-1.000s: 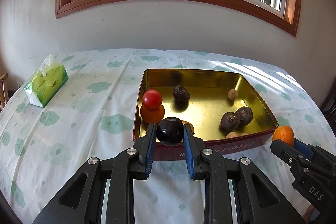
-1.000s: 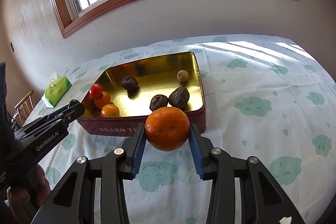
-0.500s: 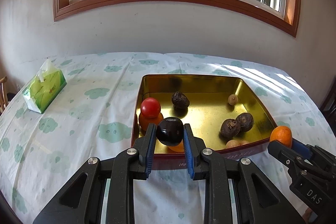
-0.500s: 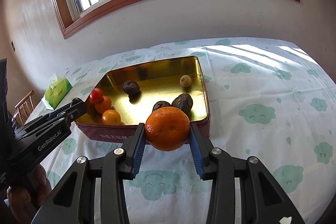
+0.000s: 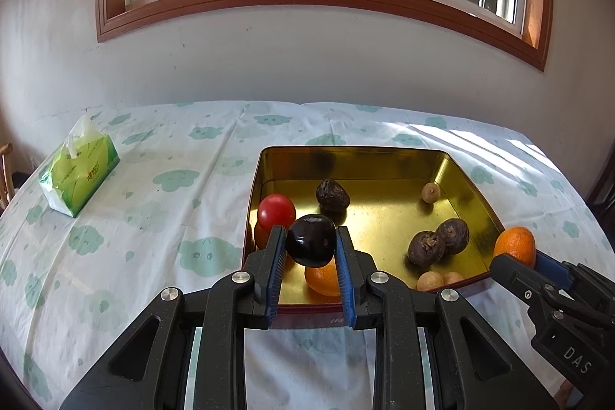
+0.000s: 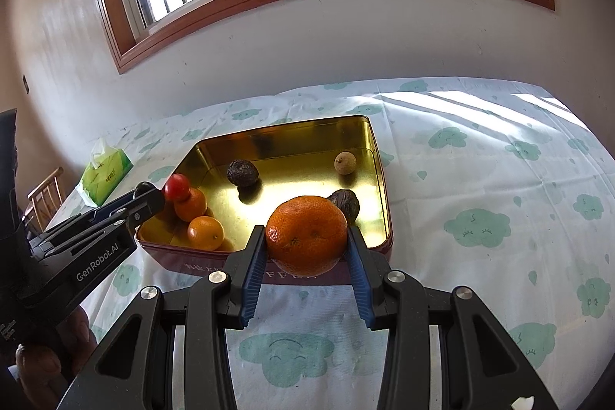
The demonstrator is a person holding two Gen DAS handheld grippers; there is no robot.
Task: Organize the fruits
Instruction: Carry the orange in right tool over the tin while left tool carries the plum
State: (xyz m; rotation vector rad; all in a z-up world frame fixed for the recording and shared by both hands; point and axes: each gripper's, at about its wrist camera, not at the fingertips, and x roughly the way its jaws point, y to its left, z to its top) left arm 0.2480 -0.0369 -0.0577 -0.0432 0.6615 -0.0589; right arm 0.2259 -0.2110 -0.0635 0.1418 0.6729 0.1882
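the left gripper (image 5: 310,244) is clamped on a dark plum (image 5: 310,240), held above the near left part of the gold tin (image 5: 357,152), seemingly so it can drop in beside the red tomato (image 5: 276,211) and small oranges (image 6: 205,232) gathered on that side. the right gripper (image 6: 306,236) grips a large orange (image 6: 306,235) just over the tin's near rim, near the wrinkled dark fruits (image 5: 438,243). the tin sits on the cloud-print worktop (image 6: 499,202), well apart from the tissue pack (image 5: 78,175).
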